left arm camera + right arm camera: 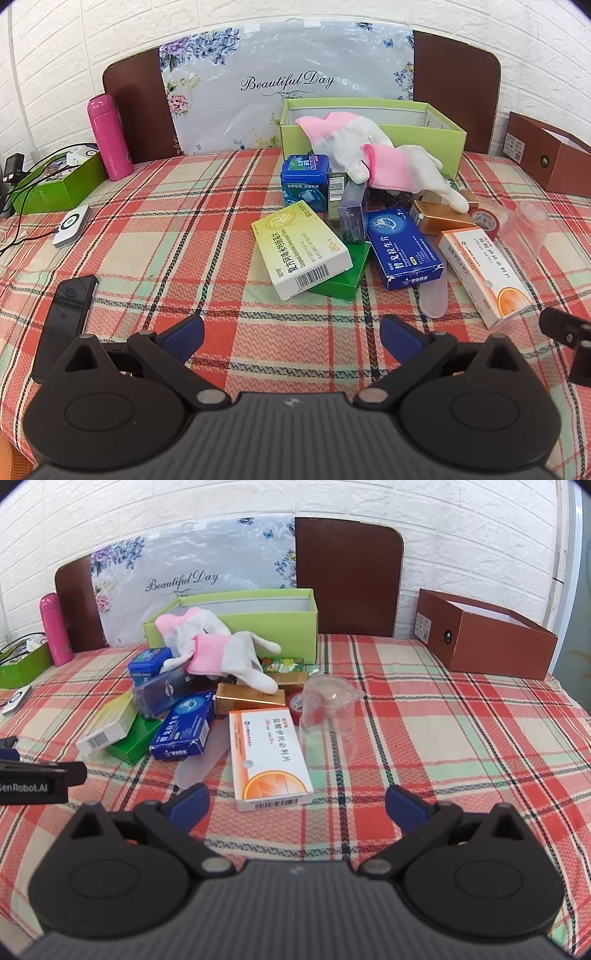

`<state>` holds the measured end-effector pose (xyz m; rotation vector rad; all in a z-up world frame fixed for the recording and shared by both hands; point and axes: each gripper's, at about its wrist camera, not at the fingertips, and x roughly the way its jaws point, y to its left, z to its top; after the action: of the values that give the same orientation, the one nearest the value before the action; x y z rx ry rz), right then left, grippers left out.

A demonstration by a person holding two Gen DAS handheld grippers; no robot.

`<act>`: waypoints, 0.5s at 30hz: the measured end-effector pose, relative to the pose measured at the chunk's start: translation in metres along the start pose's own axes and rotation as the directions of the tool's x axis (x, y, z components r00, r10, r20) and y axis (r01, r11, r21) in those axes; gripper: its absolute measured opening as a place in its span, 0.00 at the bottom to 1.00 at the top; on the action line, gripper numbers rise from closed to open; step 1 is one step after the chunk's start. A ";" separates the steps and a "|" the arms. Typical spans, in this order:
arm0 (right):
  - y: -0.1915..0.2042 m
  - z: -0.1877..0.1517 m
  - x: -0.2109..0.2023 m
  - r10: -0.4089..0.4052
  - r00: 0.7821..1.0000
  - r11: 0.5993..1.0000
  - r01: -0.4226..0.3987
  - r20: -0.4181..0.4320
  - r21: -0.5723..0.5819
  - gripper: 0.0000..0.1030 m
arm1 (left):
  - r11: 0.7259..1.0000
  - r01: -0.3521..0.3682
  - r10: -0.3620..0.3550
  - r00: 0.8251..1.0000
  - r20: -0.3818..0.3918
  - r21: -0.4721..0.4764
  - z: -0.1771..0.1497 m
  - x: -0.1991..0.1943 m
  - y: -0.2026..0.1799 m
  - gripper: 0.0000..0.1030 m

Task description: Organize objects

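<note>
A pile of small boxes lies on the plaid cloth in front of an open light-green box (369, 131) (258, 627). It holds a yellow-white medicine box (301, 254) (107, 723), a blue one (402, 249) (183, 727), an orange-white one (484, 271) (267, 753), a green box (343, 277), a blue tin (304, 177) and a gold box (249, 698). White-pink gloves (369, 151) (218, 646) drape over the pile. A clear plastic cup (327, 716) lies at its right. My left gripper (291, 334) and right gripper (297, 803) are both open, empty, near the pile.
A pink bottle (109, 136) and a green tray with cables (55, 184) stand at the left. A black phone (66, 321) and a white device (72, 225) lie near the left gripper. A brown open box (484, 635) sits at the back right.
</note>
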<state>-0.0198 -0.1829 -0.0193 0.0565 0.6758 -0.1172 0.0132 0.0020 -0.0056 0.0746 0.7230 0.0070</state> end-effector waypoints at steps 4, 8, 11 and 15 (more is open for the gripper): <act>0.000 0.000 0.001 0.002 1.000 1.000 -0.002 -0.002 0.002 1.00 | 1.000 0.002 -0.002 1.000 -0.004 0.002 0.001 0.001 0.000 1.00; -0.001 -0.001 0.002 0.004 1.000 1.000 -0.004 -0.008 0.007 1.00 | 1.000 0.003 -0.003 1.000 -0.009 0.003 0.000 0.003 0.000 1.00; -0.001 -0.001 0.003 0.006 1.000 1.000 -0.006 -0.012 0.007 1.00 | 1.000 0.002 -0.002 1.000 -0.010 0.003 0.000 0.003 0.000 1.00; -0.001 0.000 0.005 0.007 1.000 1.000 -0.007 -0.018 0.004 1.00 | 1.000 0.002 -0.002 1.000 -0.018 0.003 0.000 0.006 0.000 1.00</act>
<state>-0.0162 -0.1844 -0.0226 0.0640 0.6933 -0.1111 0.0179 0.0019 -0.0099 0.0765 0.7407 0.0049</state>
